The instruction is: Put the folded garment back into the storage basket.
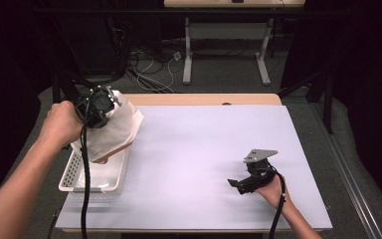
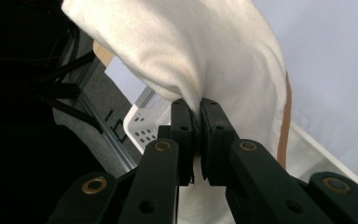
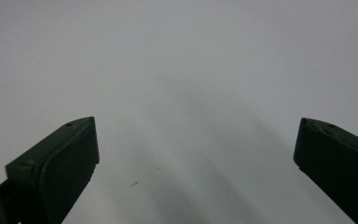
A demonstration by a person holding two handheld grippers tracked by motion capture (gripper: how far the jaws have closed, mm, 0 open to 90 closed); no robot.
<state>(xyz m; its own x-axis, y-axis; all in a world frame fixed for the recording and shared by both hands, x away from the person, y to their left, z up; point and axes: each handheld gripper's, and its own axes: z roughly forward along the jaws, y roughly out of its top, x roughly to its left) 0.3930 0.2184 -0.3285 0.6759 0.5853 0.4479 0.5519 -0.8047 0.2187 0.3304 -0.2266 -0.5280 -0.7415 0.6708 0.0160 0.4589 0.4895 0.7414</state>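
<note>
A person sits at a pale lavender counter [image 1: 204, 164], holding a black two-jaw gripper in each hand. The left gripper [image 1: 95, 107] is raised above a white perforated plastic basket [image 1: 77, 172] at the counter's left edge. Its jaws are pinched together on a fold of a soft cream-white cloth garment [image 1: 117, 127] with a tan stripe along one edge. The cloth hangs in loose folds from the grip, its lower end drooping into the basket; in the left gripper view the fabric [image 2: 205, 60] bunches right at the jaw tips.

The right gripper [image 1: 238, 184] rests low over the bare counter at the right, well apart from the cloth, its jaws spread wide with nothing between them.

The garment looks light and limp, so it will sag, swing and drag rather than keep a shape. A pinch on a single fold may slip; a thicker gathered bunch, or a second hold on the striped hem, would likely carry it more securely.
</note>
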